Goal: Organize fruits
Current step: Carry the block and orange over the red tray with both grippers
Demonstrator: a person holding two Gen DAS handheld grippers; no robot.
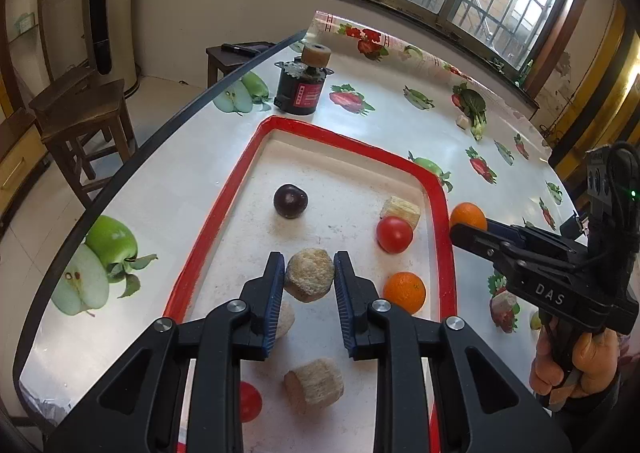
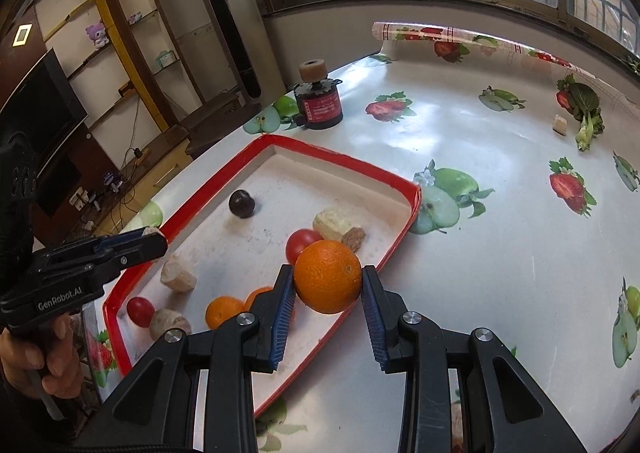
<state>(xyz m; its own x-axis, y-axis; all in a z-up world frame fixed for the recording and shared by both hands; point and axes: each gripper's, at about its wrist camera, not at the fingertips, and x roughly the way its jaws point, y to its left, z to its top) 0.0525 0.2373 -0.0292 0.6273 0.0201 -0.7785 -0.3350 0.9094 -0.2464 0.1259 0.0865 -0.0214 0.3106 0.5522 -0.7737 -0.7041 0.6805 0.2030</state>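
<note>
The left hand-held gripper (image 1: 309,280) is closed on a rough beige chunk (image 1: 309,279), its blue pads pressing the chunk from both sides above the red-rimmed tray (image 1: 320,133). The right hand-held gripper (image 2: 328,285) is clamped on an orange (image 2: 328,276), held over the tray's right edge, near the desk (image 2: 480,253) with its fruit-print cover.

In the tray lie a dark plum (image 1: 291,200) toward the far end, a red tomato (image 1: 394,234) just beside a pale block (image 1: 401,210), a second orange (image 1: 404,292) near the right rim, another beige chunk (image 1: 314,382) close to the near end, and a second tomato (image 1: 250,402) partly hidden behind the left gripper's arm. A black cylindrical device (image 1: 298,87) stands on the desk beyond the tray.
</note>
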